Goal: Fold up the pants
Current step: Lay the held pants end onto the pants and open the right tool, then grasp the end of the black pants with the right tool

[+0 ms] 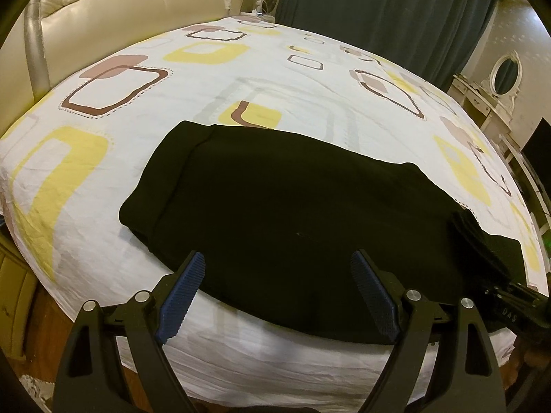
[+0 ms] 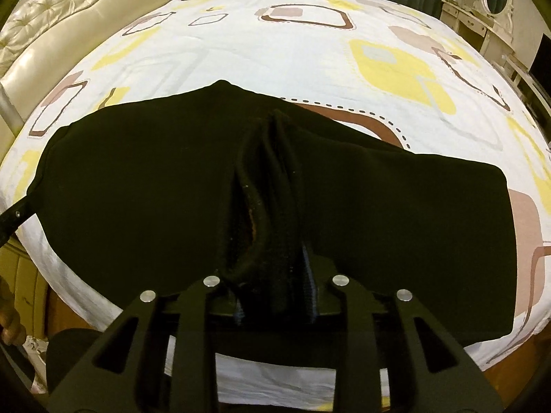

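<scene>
We're looking across a bed (image 1: pixel 113 186) dressed in a white sheet printed with yellow and brown rounded squares. At its left rises a cream tufted headboard (image 1: pixel 103 3). Dark teal curtains (image 1: pixel 385 10) hang behind. On the right we see a white dressing table (image 1: pixel 482 103) with 1 oval mirror (image 1: pixel 506 72). Warm, dim light; wooden floor (image 1: pixel 41 323) shows below.

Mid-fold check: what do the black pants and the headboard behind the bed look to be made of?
Black pants: likely a soft matte knit, maybe fleece-backed; the bunch between the right gripper's fingers looks thick with a fuzzy rim, no sheen. Headboard: probably cream leather or faux leather; it is glossy, with tufted puckers catching the light.
</scene>
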{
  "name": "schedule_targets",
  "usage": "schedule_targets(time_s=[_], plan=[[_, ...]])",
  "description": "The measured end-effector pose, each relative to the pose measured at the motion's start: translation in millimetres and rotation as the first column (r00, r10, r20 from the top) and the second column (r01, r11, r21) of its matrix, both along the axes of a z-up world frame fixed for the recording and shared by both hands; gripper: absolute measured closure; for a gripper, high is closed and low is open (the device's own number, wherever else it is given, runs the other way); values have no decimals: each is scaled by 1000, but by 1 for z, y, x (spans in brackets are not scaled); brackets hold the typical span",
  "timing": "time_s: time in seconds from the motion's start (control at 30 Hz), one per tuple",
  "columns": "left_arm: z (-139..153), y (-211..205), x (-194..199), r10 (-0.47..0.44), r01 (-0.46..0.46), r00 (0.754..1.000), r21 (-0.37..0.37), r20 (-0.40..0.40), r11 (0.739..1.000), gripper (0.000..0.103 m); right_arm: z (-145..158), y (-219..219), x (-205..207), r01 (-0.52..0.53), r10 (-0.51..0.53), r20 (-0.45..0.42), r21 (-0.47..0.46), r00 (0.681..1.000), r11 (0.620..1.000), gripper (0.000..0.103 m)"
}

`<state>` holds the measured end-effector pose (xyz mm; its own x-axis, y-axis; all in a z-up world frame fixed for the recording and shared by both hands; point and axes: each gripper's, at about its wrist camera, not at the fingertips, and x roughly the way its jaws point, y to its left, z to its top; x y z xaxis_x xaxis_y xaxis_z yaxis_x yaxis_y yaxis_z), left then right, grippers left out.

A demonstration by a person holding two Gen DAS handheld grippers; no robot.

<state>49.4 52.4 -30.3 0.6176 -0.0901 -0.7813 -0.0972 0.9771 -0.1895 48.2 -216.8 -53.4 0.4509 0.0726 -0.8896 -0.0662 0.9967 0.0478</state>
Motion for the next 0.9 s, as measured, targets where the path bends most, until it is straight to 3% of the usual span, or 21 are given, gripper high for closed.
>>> schedule_targets(time_s=[0.37, 0.9], plan=[[0, -2, -1, -2, 2, 1000, -3, 0, 1000, 17, 5, 7, -14, -8, 8, 12, 61, 1000, 998, 63], [0, -4, 0, -13, 13, 1000, -2, 1, 1000, 17, 9, 19, -36, -47, 43, 26, 193, 999, 980, 57]])
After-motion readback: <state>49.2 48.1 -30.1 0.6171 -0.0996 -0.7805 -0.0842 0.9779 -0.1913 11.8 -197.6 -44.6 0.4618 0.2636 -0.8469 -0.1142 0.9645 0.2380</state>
